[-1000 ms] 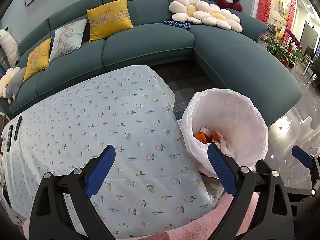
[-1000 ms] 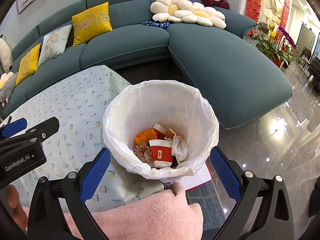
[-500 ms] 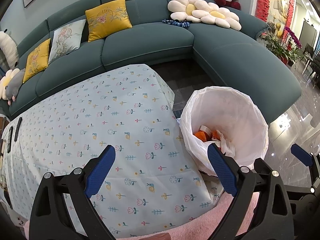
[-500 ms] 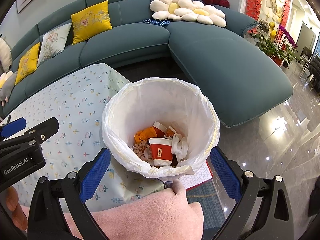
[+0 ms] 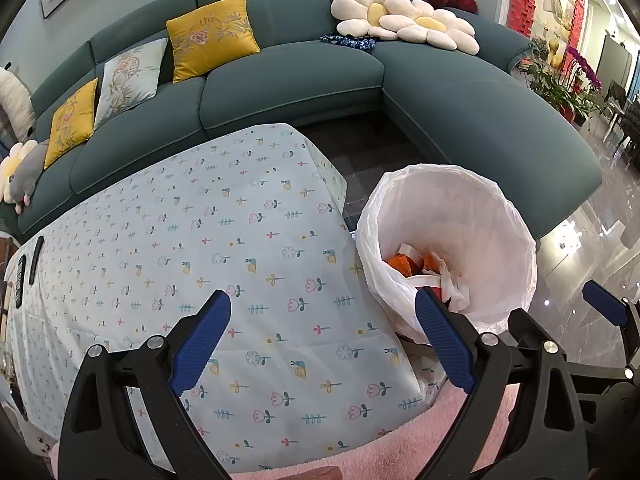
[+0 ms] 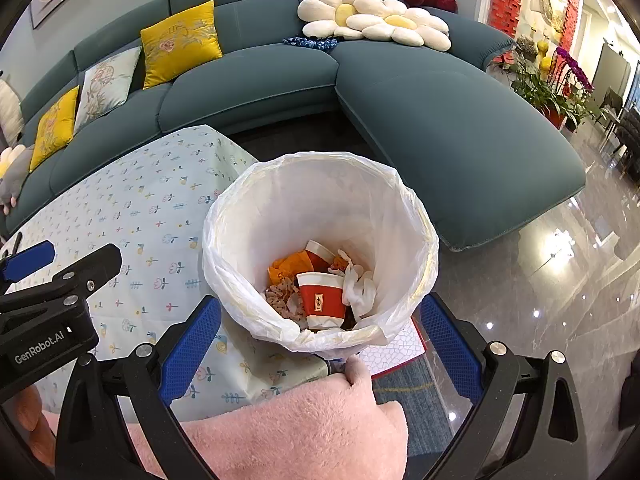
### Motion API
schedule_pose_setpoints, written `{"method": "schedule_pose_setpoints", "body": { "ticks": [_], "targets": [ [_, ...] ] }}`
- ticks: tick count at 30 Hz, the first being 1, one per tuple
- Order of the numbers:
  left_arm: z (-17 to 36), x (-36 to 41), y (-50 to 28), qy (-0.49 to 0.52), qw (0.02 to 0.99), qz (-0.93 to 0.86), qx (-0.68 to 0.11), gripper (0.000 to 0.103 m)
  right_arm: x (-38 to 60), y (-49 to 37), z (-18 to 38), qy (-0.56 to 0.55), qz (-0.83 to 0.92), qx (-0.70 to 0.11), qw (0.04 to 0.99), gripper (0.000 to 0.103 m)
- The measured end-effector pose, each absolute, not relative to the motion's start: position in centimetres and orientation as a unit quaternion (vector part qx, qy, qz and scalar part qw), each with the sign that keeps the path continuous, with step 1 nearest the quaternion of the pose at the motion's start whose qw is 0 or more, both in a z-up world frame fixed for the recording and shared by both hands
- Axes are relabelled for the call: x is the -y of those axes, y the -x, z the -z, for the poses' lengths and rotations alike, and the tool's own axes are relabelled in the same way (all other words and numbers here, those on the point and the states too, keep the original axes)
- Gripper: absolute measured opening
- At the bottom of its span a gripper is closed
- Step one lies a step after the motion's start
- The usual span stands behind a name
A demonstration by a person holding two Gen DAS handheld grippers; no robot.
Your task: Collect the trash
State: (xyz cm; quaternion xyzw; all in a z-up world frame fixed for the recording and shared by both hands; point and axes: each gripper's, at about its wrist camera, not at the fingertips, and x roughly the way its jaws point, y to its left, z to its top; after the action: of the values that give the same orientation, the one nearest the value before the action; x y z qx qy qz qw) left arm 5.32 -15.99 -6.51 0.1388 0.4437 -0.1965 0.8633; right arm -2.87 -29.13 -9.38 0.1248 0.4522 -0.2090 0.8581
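Note:
A bin lined with a white bag (image 6: 320, 200) stands on the floor at the right end of the table (image 5: 180, 248). Inside lie a red paper cup (image 6: 322, 300), orange wrappers (image 6: 288, 266), crumpled white tissue (image 6: 360, 286) and brown scraps. My right gripper (image 6: 320, 336) hangs open above the bin's near rim, nothing between its blue pads. My left gripper (image 5: 320, 336) is open over the table's near right corner, empty, with the bin (image 5: 460, 220) just to its right. In the right wrist view the left gripper's body (image 6: 52, 312) shows at the left edge.
A floral cloth covers the table; two dark remotes (image 5: 28, 268) lie at its far left edge. A teal corner sofa (image 5: 300, 80) with cushions wraps behind. Pink fluffy fabric (image 6: 280, 432) fills the foreground. Glossy floor (image 6: 540, 300) lies to the right.
Both views have shifted only slightly; the bin sits a touch lower and nearer in the frames. Both grippers stay open and empty.

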Motion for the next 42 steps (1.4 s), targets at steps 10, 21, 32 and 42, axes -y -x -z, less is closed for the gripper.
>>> {"method": "schedule_pose_setpoints", "body": {
  "ticks": [10,21,32,42],
  "targets": [
    [6.65,16.06,-5.14,-0.141,0.863,0.197,-0.444,0.089,29.17,2.83,9.41,-0.124,0.21,-0.453,0.857,0.096],
    [6.55,16.12,-5.06,-0.139,0.863,0.197,-0.445,0.089,29.24,2.88,9.35,-0.124,0.209,-0.453,0.858,0.096],
    [6.54,16.12,-5.06,-0.139,0.863,0.197,-0.445,0.089,29.24,2.87,9.36,-0.124,0.21,-0.453,0.858,0.096],
    [6.5,16.16,-5.04,-0.139,0.863,0.197,-0.445,0.089,29.29,2.87,9.36,-0.126,0.209,-0.453,0.857,0.096]
  ]
}}
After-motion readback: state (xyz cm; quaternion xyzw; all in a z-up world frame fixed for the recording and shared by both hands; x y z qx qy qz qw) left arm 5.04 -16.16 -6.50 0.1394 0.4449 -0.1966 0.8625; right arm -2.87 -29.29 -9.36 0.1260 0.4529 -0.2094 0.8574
